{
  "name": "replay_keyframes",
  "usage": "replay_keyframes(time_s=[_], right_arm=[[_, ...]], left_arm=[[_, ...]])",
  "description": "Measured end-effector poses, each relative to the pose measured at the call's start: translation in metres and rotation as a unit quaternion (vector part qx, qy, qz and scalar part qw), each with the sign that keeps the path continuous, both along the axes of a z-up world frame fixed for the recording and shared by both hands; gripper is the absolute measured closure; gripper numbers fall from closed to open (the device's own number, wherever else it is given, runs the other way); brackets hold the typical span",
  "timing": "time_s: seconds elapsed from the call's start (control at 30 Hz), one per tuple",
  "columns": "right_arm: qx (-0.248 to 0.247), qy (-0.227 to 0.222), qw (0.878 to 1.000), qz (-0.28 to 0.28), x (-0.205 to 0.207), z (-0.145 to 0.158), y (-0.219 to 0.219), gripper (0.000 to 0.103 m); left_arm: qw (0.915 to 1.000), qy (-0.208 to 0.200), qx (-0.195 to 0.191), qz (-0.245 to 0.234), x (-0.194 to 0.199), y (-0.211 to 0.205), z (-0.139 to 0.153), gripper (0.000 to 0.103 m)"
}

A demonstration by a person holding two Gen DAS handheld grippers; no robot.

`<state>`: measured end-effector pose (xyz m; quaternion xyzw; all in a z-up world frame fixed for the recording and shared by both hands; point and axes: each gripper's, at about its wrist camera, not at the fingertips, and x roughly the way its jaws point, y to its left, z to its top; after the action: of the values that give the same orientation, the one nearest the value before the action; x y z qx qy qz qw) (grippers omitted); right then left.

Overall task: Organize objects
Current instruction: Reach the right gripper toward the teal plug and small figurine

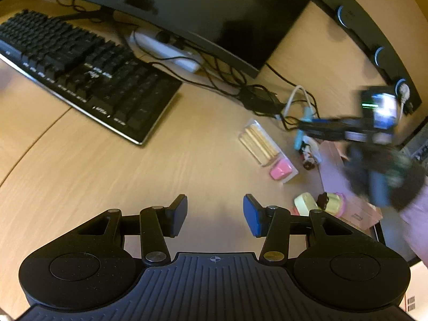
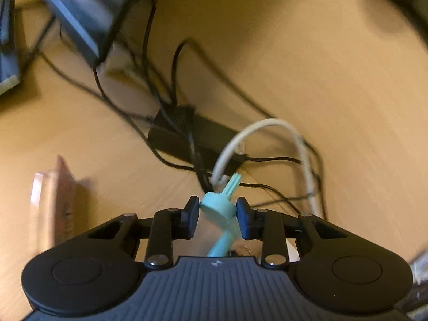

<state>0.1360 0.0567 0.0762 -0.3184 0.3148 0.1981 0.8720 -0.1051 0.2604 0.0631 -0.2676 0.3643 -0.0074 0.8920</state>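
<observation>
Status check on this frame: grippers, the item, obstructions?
Left gripper open, empty. Right gripper shut on teal plastic tool. Cable tangle and white cable directly ahead.

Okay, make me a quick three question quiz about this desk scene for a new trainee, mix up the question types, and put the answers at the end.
1. True or false: the right gripper is shut on the turquoise plastic tool with a round disc.
2. Multiple choice: What lies between the left gripper jaws? A) the clear plastic box of wooden sticks with a pink eraser; B) the black computer keyboard; C) nothing, only the bare light wooden desk.
3. Fill in: the looped cable beside the black power brick is coloured ____.

Key: 1 true; 2 C; 3 white.
</observation>
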Motion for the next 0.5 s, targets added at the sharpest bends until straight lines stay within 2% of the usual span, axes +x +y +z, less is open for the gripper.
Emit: replay_keyframes(time_s=[0.07,0.1,0.13,0.17,0.23,0.27,0.3,0.33,0.37,0.5], right_arm=[[0.053,0.080,0.995,0.007,-0.010,0.027,-0.023,0.074],[0.081,0.108,0.991,0.003,-0.011,0.037,-0.033,0.066],[0.101,0.115,0.988,-0.017,-0.006,0.047,-0.043,0.045],[0.108,0.109,0.987,-0.037,0.000,0.051,-0.049,0.038],[0.118,0.097,0.984,-0.090,0.030,0.053,-0.062,0.038],[0.119,0.099,0.981,-0.118,0.046,0.047,-0.066,0.041],[0.116,0.109,0.977,-0.143,0.063,0.040,-0.068,0.060],[0.105,0.123,0.973,-0.167,0.085,0.024,-0.067,0.084],[0.098,0.130,0.969,-0.185,0.099,0.014,-0.066,0.091],[0.059,0.117,0.964,-0.233,0.136,-0.022,-0.061,0.093]], left_arm=[[1.0000,0.002,-0.007,0.006,0.003,0.004,-0.003,0.053],[0.9999,0.003,-0.010,0.008,0.005,0.006,-0.004,0.053],[0.9999,0.004,-0.010,0.008,0.007,0.006,-0.003,0.053],[0.9999,0.002,-0.009,0.007,0.008,0.006,-0.003,0.053],[1.0000,-0.005,-0.007,0.003,0.009,0.004,0.002,0.053],[1.0000,-0.007,-0.006,0.002,0.008,0.003,0.003,0.053],[1.0000,-0.007,-0.005,0.001,0.007,0.002,0.004,0.053],[1.0000,-0.006,-0.004,-0.001,0.006,0.001,0.004,0.053],[1.0000,-0.004,-0.001,-0.001,0.004,0.000,0.004,0.053],[0.9999,0.008,0.006,0.008,-0.006,0.004,0.002,0.053]])
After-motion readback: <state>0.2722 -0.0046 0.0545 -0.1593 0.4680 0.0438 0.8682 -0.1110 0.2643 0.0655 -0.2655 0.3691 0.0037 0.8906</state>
